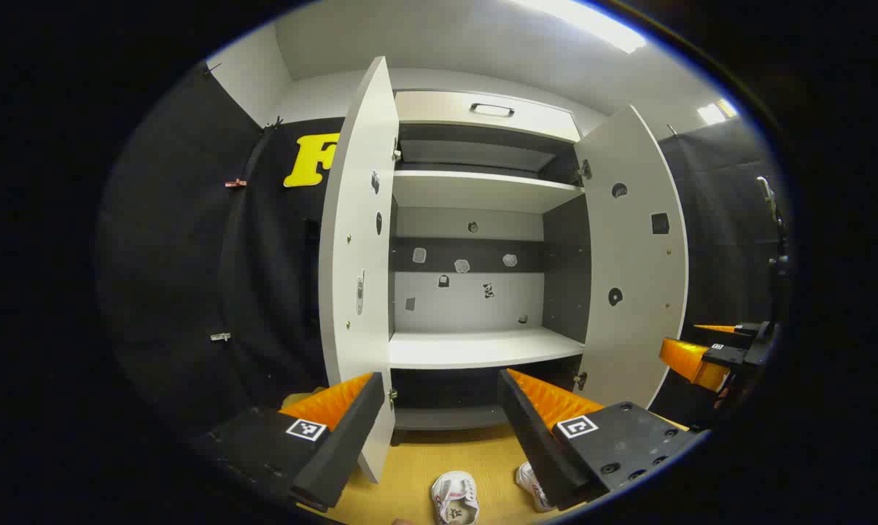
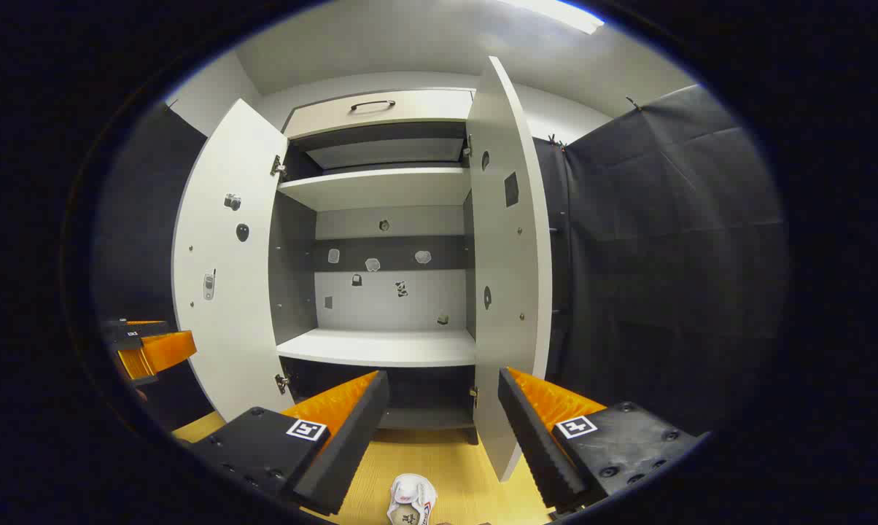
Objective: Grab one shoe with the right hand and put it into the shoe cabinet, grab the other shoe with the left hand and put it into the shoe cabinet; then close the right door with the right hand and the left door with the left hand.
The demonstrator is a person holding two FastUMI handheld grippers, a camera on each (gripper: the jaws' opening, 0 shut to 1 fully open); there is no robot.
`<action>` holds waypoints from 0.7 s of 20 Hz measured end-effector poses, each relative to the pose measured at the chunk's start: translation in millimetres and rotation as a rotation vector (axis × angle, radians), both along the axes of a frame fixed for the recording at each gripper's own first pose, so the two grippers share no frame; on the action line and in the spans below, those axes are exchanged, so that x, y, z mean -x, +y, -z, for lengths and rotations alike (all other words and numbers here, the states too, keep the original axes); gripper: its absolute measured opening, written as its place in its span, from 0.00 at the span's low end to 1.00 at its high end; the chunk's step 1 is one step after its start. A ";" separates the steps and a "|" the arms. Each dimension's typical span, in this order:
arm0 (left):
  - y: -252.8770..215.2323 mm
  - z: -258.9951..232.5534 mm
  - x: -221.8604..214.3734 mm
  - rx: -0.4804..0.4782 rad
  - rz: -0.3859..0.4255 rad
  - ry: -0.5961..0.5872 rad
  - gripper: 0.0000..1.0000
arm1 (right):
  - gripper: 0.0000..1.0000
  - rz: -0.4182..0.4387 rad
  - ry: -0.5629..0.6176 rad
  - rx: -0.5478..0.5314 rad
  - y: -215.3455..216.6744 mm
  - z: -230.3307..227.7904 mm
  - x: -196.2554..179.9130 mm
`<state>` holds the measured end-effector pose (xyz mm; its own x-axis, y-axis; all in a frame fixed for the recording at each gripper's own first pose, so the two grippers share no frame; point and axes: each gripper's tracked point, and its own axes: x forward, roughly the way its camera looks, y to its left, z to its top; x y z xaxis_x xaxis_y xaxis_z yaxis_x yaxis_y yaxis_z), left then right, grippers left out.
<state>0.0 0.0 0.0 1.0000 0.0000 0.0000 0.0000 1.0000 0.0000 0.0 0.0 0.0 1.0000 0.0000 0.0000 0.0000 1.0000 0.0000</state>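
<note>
A white shoe cabinet [image 1: 475, 350] stands ahead with both doors swung wide, left door [image 1: 359, 270] and right door [image 1: 636, 255]; its shelves hold nothing. Two white shoes lie on the wooden floor in front: one shoe [image 1: 454, 498] between my left gripper's fingers from the camera's angle but far below, the other shoe [image 1: 532, 487] partly behind the right finger. My left gripper [image 1: 439, 408] is open and holds nothing. In the right gripper view, the cabinet [image 2: 381, 346] is ahead, one shoe [image 2: 410, 499] lies low on the floor, and my right gripper [image 2: 443, 408] is open with nothing in it.
Black cloth walls close in on both sides. The other gripper [image 1: 709, 357] hovers at the far right of the left gripper view, and at the far left [image 2: 147, 350] of the right gripper view. A closed drawer [image 1: 490, 109] tops the cabinet.
</note>
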 end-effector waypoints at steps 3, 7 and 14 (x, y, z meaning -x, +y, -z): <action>0.5 3.3 2.4 -0.002 -0.024 0.010 0.98 | 0.98 -0.019 0.020 -0.010 -2.4 6.7 -1.6; -1.5 7.9 6.1 -0.011 -0.038 0.024 0.98 | 0.98 -0.039 0.045 -0.017 0.6 15.5 -2.8; -2.2 10.7 9.4 -0.027 -0.043 0.026 0.98 | 0.98 -0.064 0.050 -0.007 7.2 16.5 -1.9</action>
<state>-9.4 -2.2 -10.7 0.9987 0.0438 -0.0257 -0.0431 0.9987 0.0274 1.9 7.2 -16.5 0.9967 0.0645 -0.0502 -0.0641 0.9979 0.0089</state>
